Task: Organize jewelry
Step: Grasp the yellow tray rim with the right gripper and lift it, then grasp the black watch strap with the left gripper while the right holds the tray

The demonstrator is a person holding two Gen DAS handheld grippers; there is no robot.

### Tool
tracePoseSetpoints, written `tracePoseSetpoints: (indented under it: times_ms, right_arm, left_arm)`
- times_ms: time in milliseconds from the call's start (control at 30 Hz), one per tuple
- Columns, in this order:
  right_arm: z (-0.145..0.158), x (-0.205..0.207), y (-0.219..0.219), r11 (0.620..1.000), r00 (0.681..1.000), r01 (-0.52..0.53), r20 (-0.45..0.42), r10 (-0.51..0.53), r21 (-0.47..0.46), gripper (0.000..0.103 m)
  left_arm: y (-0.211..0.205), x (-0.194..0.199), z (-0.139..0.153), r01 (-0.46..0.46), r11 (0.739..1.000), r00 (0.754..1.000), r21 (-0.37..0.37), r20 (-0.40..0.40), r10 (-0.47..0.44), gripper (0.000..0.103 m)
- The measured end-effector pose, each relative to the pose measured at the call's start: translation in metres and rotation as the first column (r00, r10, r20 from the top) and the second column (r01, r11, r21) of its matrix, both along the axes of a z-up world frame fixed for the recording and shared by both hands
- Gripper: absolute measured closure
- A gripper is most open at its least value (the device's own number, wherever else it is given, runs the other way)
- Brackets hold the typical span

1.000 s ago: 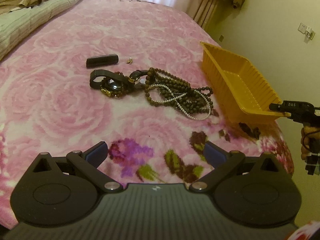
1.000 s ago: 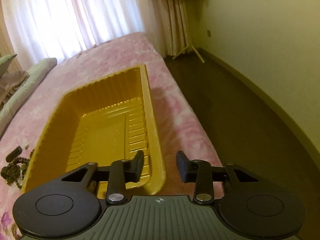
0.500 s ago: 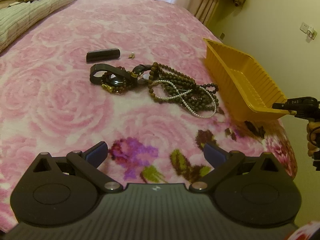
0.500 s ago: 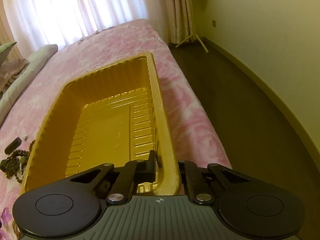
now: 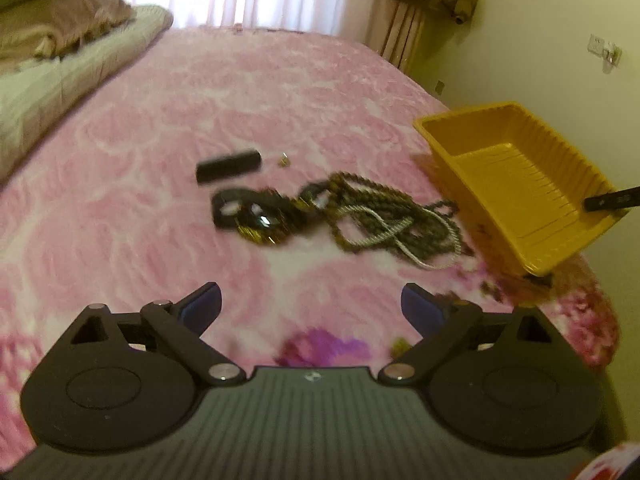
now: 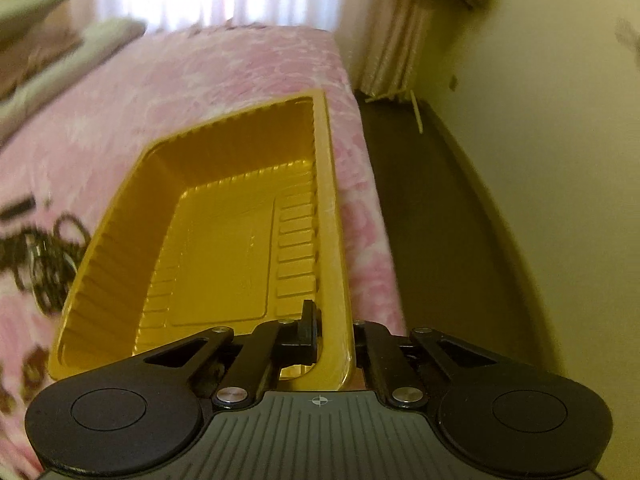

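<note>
Between our right gripper's fingers sits the near right corner of the yellow tray, its rim pinched tight; the jaws have just been closing and now clamp on that plastic edge. From the left wrist view we see the tray tipped up at this held end, its long axis running away from the claw along the right edge of the bed, with floor just beyond.

Over on our left gripper, the blue fingers stand wide apart with nothing between them, hovering above the pink blanket; they have just eased in a touch. Straight ahead of it lies the jewelry pile: dark bead strands tangled with a pale chain, stretched left to right, its right end close beside the tray's near wall. A dark bracelet loop lies at the left end, a black bar-shaped piece just behind, and a tiny gold bit beside that.

We reckon the left hand is the nearer one for the beads, and nothing blocks its path. The tangle may drag neighbours along.
</note>
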State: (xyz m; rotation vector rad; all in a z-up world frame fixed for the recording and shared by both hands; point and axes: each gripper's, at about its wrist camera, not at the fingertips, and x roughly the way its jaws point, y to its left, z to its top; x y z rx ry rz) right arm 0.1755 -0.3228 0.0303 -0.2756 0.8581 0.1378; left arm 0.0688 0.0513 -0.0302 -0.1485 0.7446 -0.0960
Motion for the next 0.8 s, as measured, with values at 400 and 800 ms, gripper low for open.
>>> tracePoseSetpoints:
  times_ms: [400, 800]
  right_arm:
    - [-0.006, -0.015, 0.055, 0.929, 0.981, -0.172, 0.024, 0.190, -0.329, 0.099]
    - [0.000, -0.009, 0.059, 0.919, 0.983, -0.165, 0.016, 0.183, -0.359, 0.099]
  left_arm:
    - [0.026, 0.051, -0.014, 0.178, 0.939, 0.981, 0.293, 0.022, -0.193, 0.027]
    - [0.044, 0.100, -0.032, 0.299, 0.883, 0.951, 0.360, -0.038, -0.307, 0.060]
